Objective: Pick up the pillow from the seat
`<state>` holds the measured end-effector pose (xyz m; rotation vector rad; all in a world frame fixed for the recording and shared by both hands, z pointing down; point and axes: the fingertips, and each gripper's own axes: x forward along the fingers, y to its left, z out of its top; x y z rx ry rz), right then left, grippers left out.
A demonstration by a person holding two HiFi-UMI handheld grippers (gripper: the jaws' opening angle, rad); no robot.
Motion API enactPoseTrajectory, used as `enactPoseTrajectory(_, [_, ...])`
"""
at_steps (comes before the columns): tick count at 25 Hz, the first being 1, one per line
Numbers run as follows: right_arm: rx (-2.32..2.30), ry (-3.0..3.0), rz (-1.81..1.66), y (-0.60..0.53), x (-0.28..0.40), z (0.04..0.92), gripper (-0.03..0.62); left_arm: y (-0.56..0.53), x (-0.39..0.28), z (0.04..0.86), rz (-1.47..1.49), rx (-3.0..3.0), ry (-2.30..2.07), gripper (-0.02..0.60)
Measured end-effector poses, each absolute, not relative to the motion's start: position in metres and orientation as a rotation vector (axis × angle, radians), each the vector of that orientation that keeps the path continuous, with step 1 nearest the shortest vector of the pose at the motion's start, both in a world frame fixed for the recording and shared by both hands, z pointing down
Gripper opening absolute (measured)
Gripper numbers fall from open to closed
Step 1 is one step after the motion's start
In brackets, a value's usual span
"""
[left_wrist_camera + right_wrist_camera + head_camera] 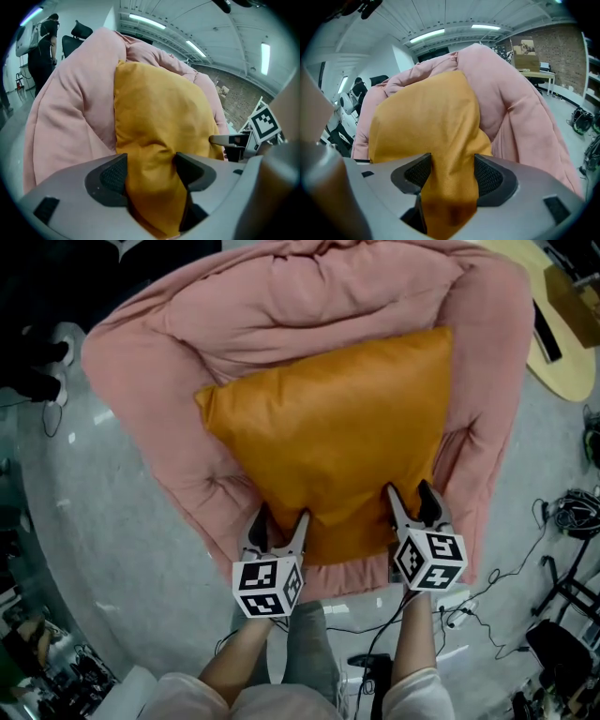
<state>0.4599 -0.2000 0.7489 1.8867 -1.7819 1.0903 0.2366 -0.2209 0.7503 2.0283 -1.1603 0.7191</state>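
Note:
An orange pillow (337, 437) lies on a big pink padded seat (281, 306), one corner pointing left. Both grippers are at its near edge. My left gripper (279, 526) is open, its jaws spread in a V over the near left part of the edge. In the left gripper view a fold of the pillow (159, 122) sits loosely between the wide jaws of the left gripper (150, 171). My right gripper (412, 498) is open too, at the pillow's near right corner. A bunch of orange pillow fabric (426, 117) fills the gap of the right gripper (452, 171).
A round wooden table (553, 343) with a box stands at the far right. Cables (469, 606) and a black stand (562, 587) lie on the grey floor near my feet. Shoes (47, 362) show at the left. A person (44, 51) stands behind the seat.

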Motion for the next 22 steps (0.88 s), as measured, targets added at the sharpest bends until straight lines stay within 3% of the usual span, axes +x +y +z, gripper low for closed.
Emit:
enactPoseTrajectory(14, [1.873,-1.834,1.195,-0.217,0.452,0.791,0.263,-0.237,0.246,0.802,0.712,1.968,-1.123,0.308])
enactPoseTrajectory(22, [1.925,-1.766,1.164,-0.217,0.456,0.797,0.17,-0.241,0.258,0.815,0.757,1.966,-1.109,0.247])
